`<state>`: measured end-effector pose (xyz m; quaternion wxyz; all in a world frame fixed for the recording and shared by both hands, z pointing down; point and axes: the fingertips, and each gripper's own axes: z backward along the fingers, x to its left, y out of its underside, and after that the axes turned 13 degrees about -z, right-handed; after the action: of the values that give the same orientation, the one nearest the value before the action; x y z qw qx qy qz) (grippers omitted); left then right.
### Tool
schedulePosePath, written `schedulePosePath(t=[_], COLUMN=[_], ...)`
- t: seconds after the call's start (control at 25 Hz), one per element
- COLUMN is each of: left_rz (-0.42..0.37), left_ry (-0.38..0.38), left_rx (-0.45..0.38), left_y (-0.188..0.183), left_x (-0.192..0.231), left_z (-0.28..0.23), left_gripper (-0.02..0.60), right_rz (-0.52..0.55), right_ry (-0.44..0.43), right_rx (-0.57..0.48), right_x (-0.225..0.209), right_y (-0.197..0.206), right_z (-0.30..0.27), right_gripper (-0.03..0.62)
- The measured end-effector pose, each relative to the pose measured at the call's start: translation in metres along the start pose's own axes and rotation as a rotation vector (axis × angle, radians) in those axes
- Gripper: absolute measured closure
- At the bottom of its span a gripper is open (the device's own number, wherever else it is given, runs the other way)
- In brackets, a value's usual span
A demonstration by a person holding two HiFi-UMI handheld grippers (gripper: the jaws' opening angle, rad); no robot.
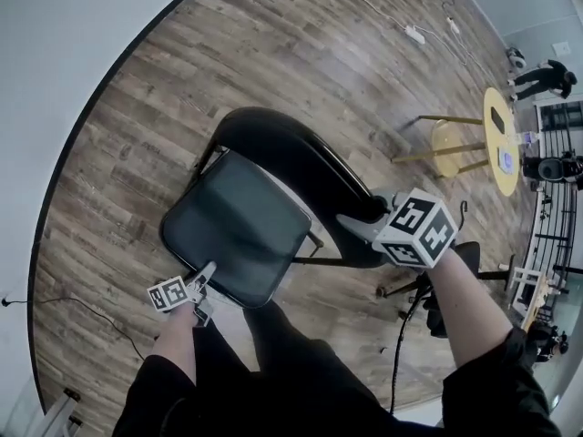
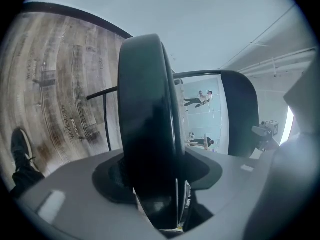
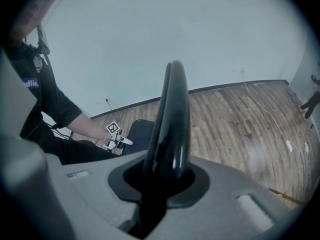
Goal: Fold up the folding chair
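A black folding chair [image 1: 246, 217] stands opened out on the wood floor [image 1: 301, 53] just in front of the person, with a gripper on each end of it and the fold apparently only beginning.

The left gripper [image 1: 205, 279] has come in low at the near left corner. Its fingers are fairly wide apart but closed on the padded seat [image 2: 147, 109], whose thick front edge fills the gap between them. A hold at the seat's free edge, farthest from the hinge, looks chosen so that the seat can be swung up toward the back.

The right gripper [image 1: 360, 215] is clamped from above on the right end of the curved backrest [image 3: 172, 119]. Its fingers are nearly together around the thin glossy rim. That grip looks meant to steady the frame, and to keep the chair from tipping or sliding while the seat rises.

The left forearm reaches forward from the body, close to the knee, with the gripper tilted only a little below level. The right arm stretches out farther and to the right, its gripper pointing steeply down onto the backrest and its marker cube facing up.

The seat does not yet lie against the back, so the chair is not folded.
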<state>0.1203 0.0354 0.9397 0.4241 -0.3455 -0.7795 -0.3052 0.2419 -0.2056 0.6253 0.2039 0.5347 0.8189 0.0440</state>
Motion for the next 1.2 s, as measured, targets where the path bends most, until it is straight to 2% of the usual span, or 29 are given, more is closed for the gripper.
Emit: schedulePosePath(t=[0.68,1.2], left_rz=[0.007,0.006], left_ry=[-0.074,-0.099], left_rx=[-0.038,-0.056], left_y=[-0.028,-0.051], left_x=[-0.061,-0.100], left_z=[-0.003,-0.013], left_gripper=[0.345,0.360], right_rz=[0.037,0.064], right_ry=[0.079,0.123], right_rx=[-0.013,-0.011], right_x=[0.041,0.054], right_y=[-0.007,-0.013], right_z=[0.014,0.021], right_gripper=[0.530,0.530])
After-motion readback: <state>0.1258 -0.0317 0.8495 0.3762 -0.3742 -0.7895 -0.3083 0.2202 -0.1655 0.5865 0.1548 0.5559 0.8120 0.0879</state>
